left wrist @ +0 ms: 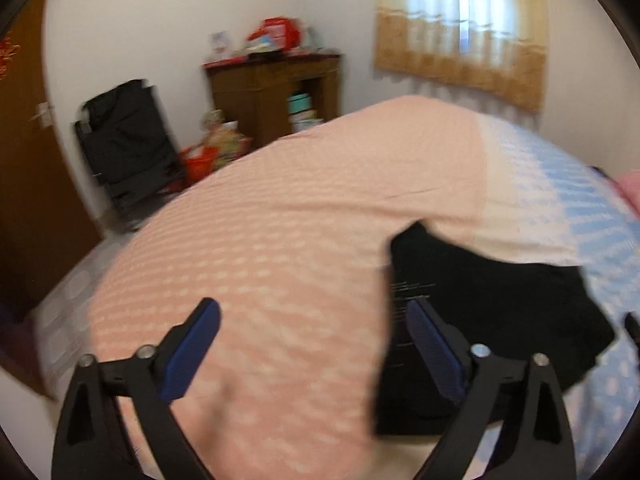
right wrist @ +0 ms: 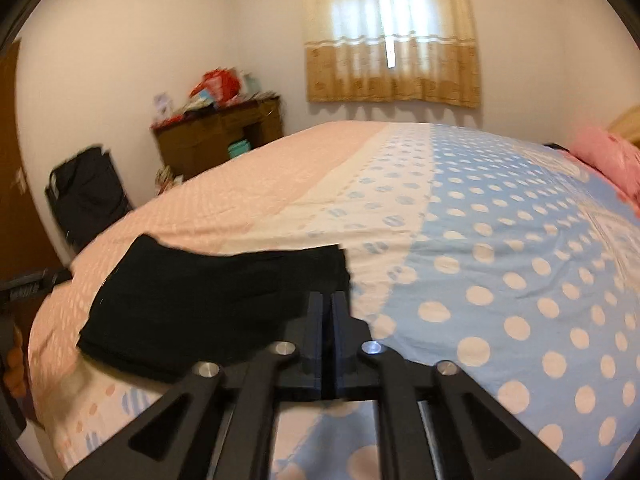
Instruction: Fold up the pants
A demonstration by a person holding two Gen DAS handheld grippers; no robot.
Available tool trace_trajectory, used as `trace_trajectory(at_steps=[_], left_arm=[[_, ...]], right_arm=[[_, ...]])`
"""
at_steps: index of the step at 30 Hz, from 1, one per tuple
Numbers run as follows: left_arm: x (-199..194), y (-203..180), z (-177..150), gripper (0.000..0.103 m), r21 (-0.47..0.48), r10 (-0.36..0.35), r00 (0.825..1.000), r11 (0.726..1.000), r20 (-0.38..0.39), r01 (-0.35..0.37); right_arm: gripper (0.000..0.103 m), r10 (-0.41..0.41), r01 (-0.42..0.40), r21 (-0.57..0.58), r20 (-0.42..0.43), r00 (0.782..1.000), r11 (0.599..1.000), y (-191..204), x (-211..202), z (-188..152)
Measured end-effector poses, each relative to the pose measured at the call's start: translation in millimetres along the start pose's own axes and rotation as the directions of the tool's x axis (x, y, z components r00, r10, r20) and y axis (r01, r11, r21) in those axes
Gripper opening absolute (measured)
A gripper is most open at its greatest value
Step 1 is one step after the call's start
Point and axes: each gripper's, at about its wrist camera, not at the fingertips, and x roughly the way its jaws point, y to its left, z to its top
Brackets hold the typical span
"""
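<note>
Both tools hung over the bed (right wrist: 500,216): the left gripper (left wrist: 314,344) had its blue-padded fingers (left wrist: 192,356) spread wide with nothing between them, bare pink cover showing through the gap, while the right gripper (right wrist: 330,320) had its two black fingers pressed together, only a thin slit between them and no cloth caught there. That bed filled most of both views, its cover pink on the left, a cream band in the middle, and light blue with pale dots on the right. A curtained window (right wrist: 390,40) sat on the far wall, a dark wooden cabinet (left wrist: 276,92) piled with red and mixed clutter stood in the corner, and a black folding chair (left wrist: 128,148) leaned near the brown door (left wrist: 28,168). Black pants (right wrist: 208,304) lay in a folded, flattened bundle near the bed's near edge, mostly on the pink part and reaching to the cream band; they were just left of the right gripper's tips and beside the left gripper's right-hand finger. A pink pillow (right wrist: 604,160) rested at the far right.
</note>
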Motion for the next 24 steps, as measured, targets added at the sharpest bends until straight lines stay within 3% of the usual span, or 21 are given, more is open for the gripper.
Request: trace_trajectory(at_steps=[2, 6, 9, 11, 12, 13, 15, 17, 24], left_arm=[[0.2, -24.7, 3.1, 0.086, 0.047, -0.096, 0.995, 0.994, 0.015, 0.095], [10.0, -59.3, 1.2, 0.083, 0.107, -0.159, 0.987, 0.982, 0.027, 0.155], [41.7, -69.6, -5.0, 0.084, 0.111, -0.096, 0.993, 0.988, -0.066, 0.103], [72.5, -58.6, -13.4, 0.089, 0.067, -0.040, 0.979, 0.996, -0.201, 0.054], [78.8, -48.4, -16.6, 0.090, 0.007, -0.080, 0.971, 0.996, -0.227, 0.084], [76.0, -36.8, -18.8, 0.090, -0.043, -0.132, 0.972, 0.991, -0.193, 0.126], [72.3, -34.2, -20.3, 0.092, -0.010, -0.111, 0.976, 0.994, -0.189, 0.111], [71.3, -31.4, -23.7, 0.101, 0.002, -0.080, 0.980, 0.997, -0.181, 0.082], [44.1, -24.9, -37.9, 0.103, -0.009, -0.042, 0.981, 0.999, -0.189, 0.041]], right_arm=[[0.004, 0.045, -0.045, -0.010, -0.012, 0.999, 0.999, 11.8, 4.8, -2.0], [0.004, 0.074, -0.075, -0.005, -0.106, 0.992, 0.997, 21.5, 30.8, -16.6], [0.004, 0.049, -0.046, 0.022, -0.189, 0.981, 0.999, 15.7, 48.8, -32.3], [0.004, 0.040, -0.041, 0.002, -0.170, 0.985, 0.999, 18.6, 46.7, -34.5], [0.004, 0.032, -0.035, -0.012, -0.167, 0.986, 0.999, 21.1, 46.8, -35.1], [0.004, 0.028, -0.032, -0.022, -0.164, 0.986, 0.999, 22.8, 47.4, -36.2], [0.004, 0.022, -0.027, -0.035, -0.149, 0.989, 0.999, 25.8, 48.2, -39.5], [0.005, 0.020, -0.025, -0.037, -0.141, 0.990, 0.999, 25.9, 48.3, -40.5], [0.005, 0.027, -0.033, -0.032, -0.162, 0.986, 0.999, 23.1, 42.5, -34.6]])
